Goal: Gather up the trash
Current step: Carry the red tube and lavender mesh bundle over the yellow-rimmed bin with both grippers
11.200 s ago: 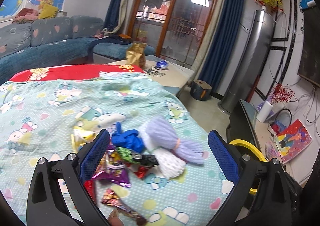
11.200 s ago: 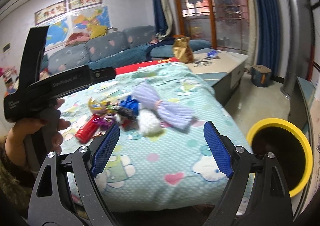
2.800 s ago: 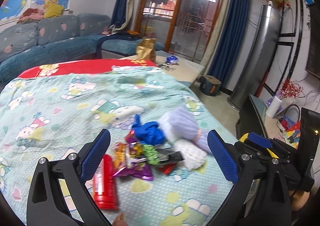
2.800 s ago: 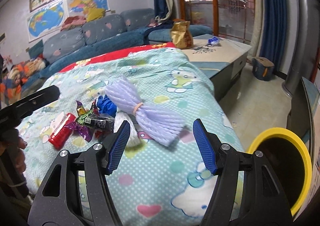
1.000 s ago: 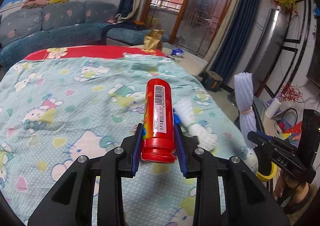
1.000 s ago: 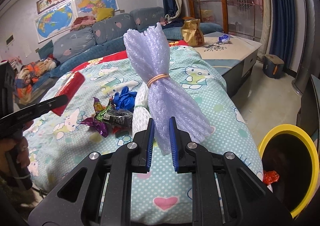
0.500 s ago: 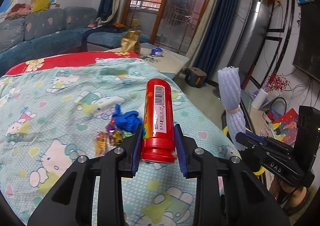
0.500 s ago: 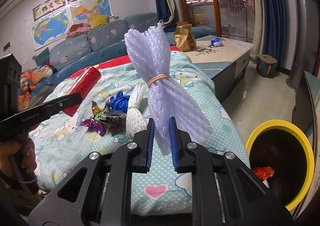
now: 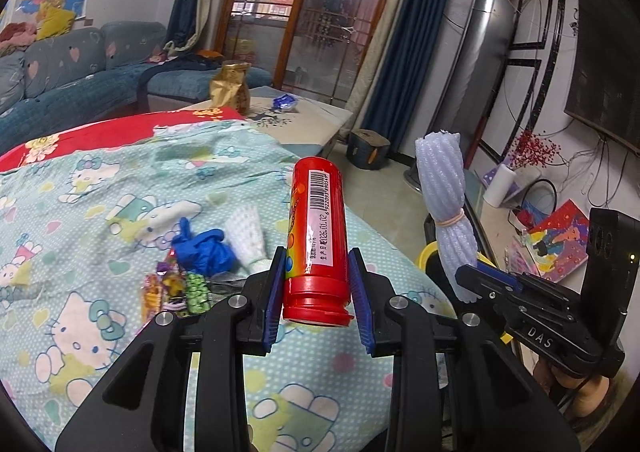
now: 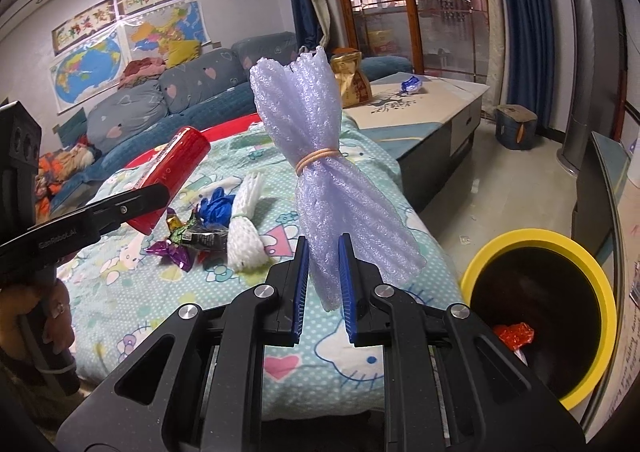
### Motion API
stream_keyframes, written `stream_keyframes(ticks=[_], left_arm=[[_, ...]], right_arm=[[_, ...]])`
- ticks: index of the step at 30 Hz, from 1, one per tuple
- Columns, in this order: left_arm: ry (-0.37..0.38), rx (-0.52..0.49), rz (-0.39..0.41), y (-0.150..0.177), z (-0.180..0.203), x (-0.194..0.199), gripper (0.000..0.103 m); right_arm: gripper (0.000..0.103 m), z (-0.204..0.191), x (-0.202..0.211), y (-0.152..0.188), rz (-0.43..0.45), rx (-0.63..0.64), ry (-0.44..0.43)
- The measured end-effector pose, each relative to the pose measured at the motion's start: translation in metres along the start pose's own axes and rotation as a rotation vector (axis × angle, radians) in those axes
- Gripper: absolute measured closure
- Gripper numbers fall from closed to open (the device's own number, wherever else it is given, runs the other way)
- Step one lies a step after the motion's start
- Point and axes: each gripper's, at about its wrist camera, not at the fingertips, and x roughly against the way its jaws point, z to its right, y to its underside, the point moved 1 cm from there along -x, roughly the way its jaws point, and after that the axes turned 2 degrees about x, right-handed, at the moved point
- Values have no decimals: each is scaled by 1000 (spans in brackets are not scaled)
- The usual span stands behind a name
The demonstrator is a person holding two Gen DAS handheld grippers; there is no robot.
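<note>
Trash is partly gathered. A red tube (image 9: pixel 316 236) is clamped near its capped end between the blue pads of the left gripper (image 9: pixel 318 292), and a lilac foam-net bundle (image 10: pixel 328 179), cinched by a tan rubber band, is pinched at its lower end by the right gripper (image 10: pixel 323 284). Both items are held up above the bed and are not yet over the yellow-rimmed bin (image 10: pixel 600 292), which stands on the floor just beside the bed's near corner. Inside the bin a crumpled red wrapper (image 10: pixel 514 334) is seen, so at least one piece is judged already binned.

The tube is carried bottom-forward, its white barcode label facing the camera and its flanged cap toward the handle; it looks rigid and smooth. The foam bundle is soft and ribbed, flared at both ends, and is squeezed thin where the pads close on it.

Left on the cartoon-print bedspread (image 9: pixel 80 211) are a white foam net (image 10: pixel 244 236), a crumpled blue glove (image 9: pixel 204 252) and a cluster of foil candy wrappers (image 9: pixel 172 288), lying close together. Dropping the two held pieces and clearing that small heap is judged to remain.
</note>
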Motion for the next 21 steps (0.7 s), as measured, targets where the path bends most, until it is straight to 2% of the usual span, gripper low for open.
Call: stream_keyframes(ticks=[21], left_arm=[[93, -88, -40, 3, 55, -26, 74]], right_arm=[[92, 35, 12, 12, 9, -79, 80]])
